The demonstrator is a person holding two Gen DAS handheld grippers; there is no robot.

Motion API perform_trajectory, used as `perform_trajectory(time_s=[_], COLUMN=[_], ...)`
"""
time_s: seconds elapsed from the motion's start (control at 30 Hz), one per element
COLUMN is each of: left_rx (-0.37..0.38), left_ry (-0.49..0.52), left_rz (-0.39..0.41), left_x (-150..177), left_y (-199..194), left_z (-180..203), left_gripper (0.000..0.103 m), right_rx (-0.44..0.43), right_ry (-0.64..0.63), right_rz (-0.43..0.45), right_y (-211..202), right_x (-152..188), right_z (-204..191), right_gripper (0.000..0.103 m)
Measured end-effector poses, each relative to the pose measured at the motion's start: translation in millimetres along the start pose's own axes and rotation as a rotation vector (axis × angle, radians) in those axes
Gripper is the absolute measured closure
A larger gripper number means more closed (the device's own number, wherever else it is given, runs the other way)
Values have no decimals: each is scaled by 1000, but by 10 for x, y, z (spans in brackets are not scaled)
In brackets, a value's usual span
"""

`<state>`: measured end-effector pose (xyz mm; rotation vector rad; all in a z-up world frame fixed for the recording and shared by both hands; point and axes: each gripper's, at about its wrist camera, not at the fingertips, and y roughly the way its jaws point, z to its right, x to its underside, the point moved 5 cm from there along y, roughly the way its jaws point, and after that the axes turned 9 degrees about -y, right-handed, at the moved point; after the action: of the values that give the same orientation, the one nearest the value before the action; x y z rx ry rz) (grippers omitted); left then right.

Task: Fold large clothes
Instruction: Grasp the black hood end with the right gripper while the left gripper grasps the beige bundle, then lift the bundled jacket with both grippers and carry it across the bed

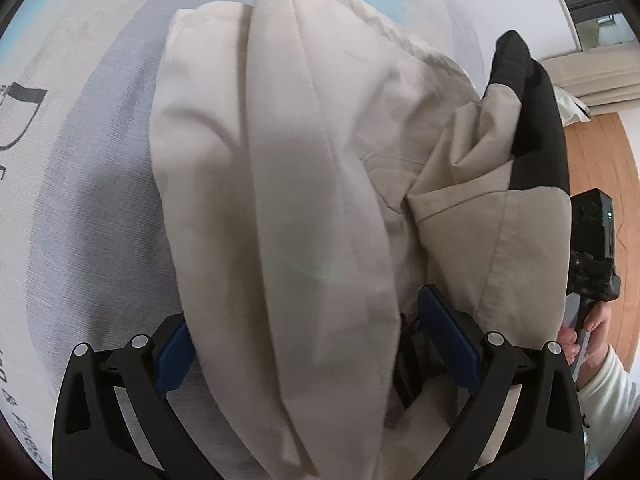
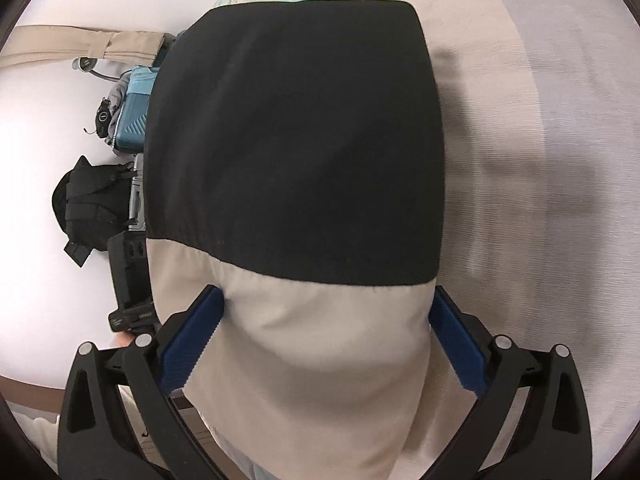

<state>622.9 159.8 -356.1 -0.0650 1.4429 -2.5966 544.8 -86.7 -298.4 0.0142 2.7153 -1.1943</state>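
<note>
A large cream garment with a black panel hangs over a pale bedsheet. My left gripper stands with its blue pads wide apart and a thick fold of cream cloth bunched between them. In the right wrist view the garment's black panel and beige part fill the middle. My right gripper also has its pads spread wide with the beige cloth between them. The other gripper's body shows at the right edge of the left wrist view.
The bedsheet spreads under the garment. A wooden floor shows at the right. A black bag, a teal case and a beige strap lie at the left of the right wrist view.
</note>
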Motion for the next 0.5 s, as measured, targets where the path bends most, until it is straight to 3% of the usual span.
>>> perform_trajectory(time_s=[0.07, 0.17, 0.27, 0.33, 0.5], left_rx=[12, 33, 27, 45, 30], left_ry=[-7, -20, -31, -40, -10], left_rz=[-3, -6, -7, -9, -14], left_x=[3, 12, 34, 49, 67], left_y=[-29, -54, -29, -117, -126], left_z=[-23, -46, -43, -126, -37], left_gripper=[6, 17, 32, 55, 79], right_rx=[8, 24, 33, 46, 84], right_ry=[-4, -26, -36, -45, -90], right_rz=[3, 6, 3, 10, 22], right_y=[18, -2, -41, -61, -72], right_x=[-14, 9, 29, 40, 46], right_z=[-39, -69, -79, -90, -217], right_gripper=[7, 16, 26, 32, 46])
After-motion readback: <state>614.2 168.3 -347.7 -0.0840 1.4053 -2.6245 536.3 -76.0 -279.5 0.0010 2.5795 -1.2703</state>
